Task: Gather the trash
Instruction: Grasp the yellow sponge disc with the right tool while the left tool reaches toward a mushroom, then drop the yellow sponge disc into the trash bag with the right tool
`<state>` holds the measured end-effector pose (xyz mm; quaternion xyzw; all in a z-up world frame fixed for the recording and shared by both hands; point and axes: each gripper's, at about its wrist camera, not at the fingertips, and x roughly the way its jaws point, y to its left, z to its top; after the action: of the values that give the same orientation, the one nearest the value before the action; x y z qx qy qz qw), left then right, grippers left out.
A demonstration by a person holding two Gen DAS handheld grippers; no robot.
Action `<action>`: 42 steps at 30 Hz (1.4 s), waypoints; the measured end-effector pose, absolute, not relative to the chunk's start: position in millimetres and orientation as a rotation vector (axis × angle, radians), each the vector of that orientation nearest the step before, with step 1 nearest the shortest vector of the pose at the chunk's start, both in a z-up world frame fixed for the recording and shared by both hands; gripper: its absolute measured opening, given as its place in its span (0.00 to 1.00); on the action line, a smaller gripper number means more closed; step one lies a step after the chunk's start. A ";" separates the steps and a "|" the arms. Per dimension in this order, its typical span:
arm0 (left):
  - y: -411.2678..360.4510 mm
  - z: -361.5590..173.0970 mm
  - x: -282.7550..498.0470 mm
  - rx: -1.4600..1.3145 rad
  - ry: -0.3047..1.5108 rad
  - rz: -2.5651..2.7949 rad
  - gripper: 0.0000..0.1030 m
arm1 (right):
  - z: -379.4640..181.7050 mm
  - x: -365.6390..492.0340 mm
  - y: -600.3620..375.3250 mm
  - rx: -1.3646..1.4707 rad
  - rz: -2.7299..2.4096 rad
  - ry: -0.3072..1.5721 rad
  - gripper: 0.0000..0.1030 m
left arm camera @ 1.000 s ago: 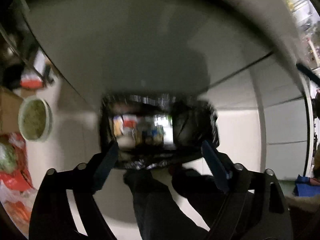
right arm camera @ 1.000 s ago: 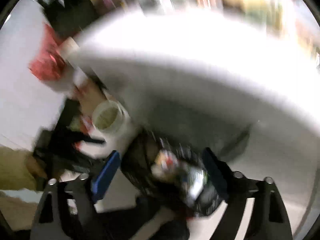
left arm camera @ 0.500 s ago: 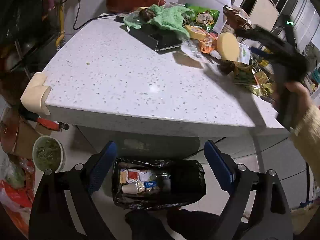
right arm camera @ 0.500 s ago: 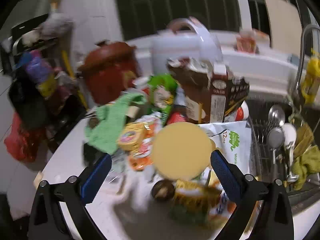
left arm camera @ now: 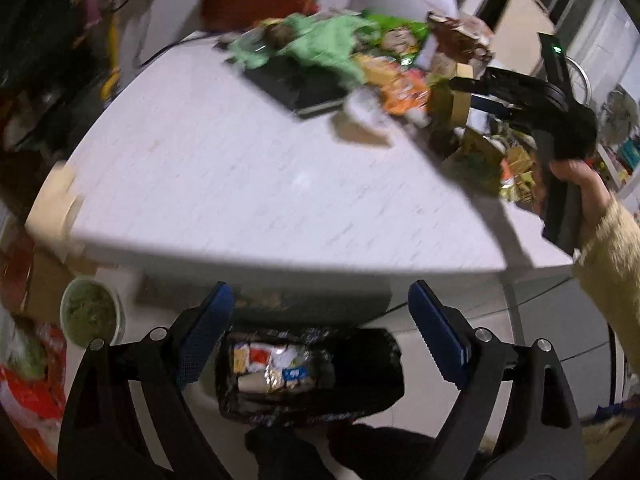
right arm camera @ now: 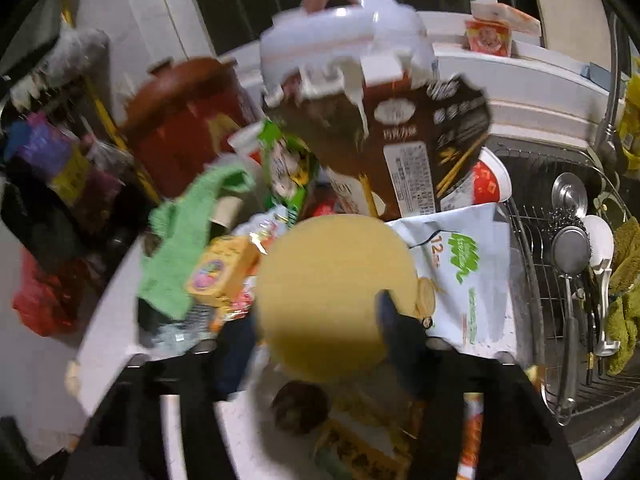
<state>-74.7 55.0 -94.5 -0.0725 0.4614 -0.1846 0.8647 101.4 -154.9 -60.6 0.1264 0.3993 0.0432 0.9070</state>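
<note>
- I am looking across the white desk (left arm camera: 248, 184), which is carrying a heap of wrappers, cartons and a green cloth (right arm camera: 188, 240) at its far side; half a second ago the same heap was lying untouched.
- The lined trash bin (left arm camera: 308, 372) is standing on the floor below the desk edge, already part filled, as it was before.
- The round tan lid (right arm camera: 336, 292) is filling the right view now; half a second ago it was lying well ahead.
- My right tongs (right arm camera: 316, 336) have closed in from wide open and are pinching the lid at both edges, so I judge the pickup is starting.
- My left tongs (left arm camera: 320, 340) are hanging released over the bin.
</note>
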 end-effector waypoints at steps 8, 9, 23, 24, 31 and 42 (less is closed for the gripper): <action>-37.6 -74.8 -4.6 -0.153 0.915 -0.585 0.84 | -9.3 43.8 -182.2 0.360 0.143 0.688 0.29; -48.9 -74.7 5.0 -0.163 0.919 -0.588 0.84 | -4.4 38.8 -184.3 0.369 0.150 0.675 0.29; -108.2 -95.4 63.8 -0.227 0.948 -0.511 0.64 | 8.2 -24.9 -210.6 0.453 0.197 0.636 0.29; -110.5 -95.8 63.3 -0.211 0.944 -0.510 0.64 | 7.2 -25.5 -212.4 0.455 0.197 0.637 0.29; -113.2 -102.1 62.0 -0.241 0.921 -0.519 0.37 | 0.3 -24.6 -217.8 0.477 0.211 0.655 0.29; -80.8 -78.8 39.4 -0.281 0.874 -0.571 0.37 | 3.5 -25.5 -216.0 0.478 0.243 0.648 0.29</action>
<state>39.4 -80.8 -78.8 -0.1336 0.4159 -0.2719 0.8575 -25.5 -216.0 3.5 0.2321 0.3146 0.1182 0.9128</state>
